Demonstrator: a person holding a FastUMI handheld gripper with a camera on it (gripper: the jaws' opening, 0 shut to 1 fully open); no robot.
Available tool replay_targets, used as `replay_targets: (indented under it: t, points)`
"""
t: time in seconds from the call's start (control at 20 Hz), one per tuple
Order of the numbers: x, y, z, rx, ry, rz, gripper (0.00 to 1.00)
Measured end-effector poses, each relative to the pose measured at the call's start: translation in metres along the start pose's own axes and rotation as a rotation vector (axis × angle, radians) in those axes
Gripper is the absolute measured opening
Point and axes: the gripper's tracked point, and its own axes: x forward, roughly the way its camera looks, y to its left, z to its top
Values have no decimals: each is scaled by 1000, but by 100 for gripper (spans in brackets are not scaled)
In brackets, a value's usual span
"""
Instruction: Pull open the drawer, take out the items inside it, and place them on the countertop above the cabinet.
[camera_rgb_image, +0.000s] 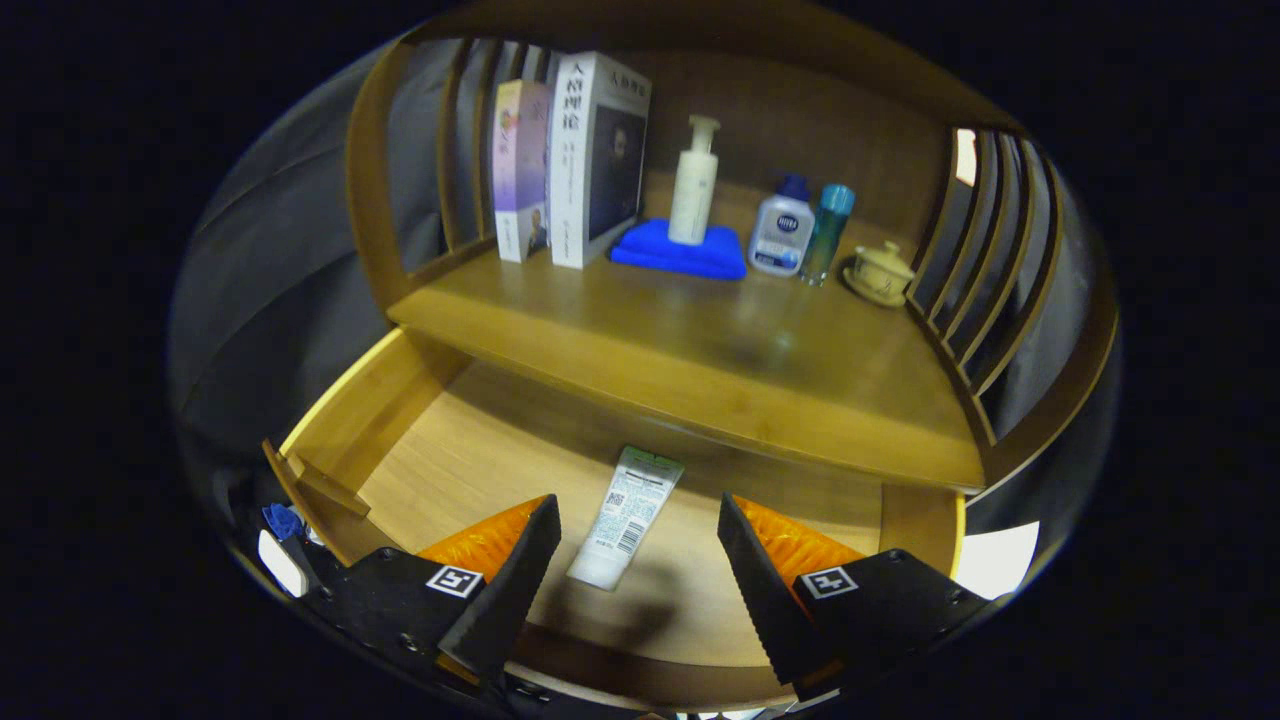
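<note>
I have the drawer (420, 455) open, hand-held gripper (638, 560) spread empty above the tube (628, 515), seemingly the only item left for the worktop (700, 340).

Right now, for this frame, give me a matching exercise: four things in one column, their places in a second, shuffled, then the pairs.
Things:
1. tube
2. pump bottle
3. lidded cup
4. books

Places:
A. standing on the blue cloth
B. lying on the floor of the open drawer, between the open gripper fingers
C. upright at the countertop end beside the slatted side
D. on a saucer, next to the teal bottle

Pairs: 1-B, 2-A, 3-D, 4-C
</note>
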Motion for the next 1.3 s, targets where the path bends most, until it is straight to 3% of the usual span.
replay_targets:
  t: [0.25, 0.95, 1.05, 1.3]
  points:
    - [34, -1, -19, 9, 178, 10, 99]
    - [62, 27, -53, 70, 438, 79, 97]
    - [64, 26, -55, 47, 455, 57, 88]
    - [67, 23, -64, 29, 457, 46, 53]
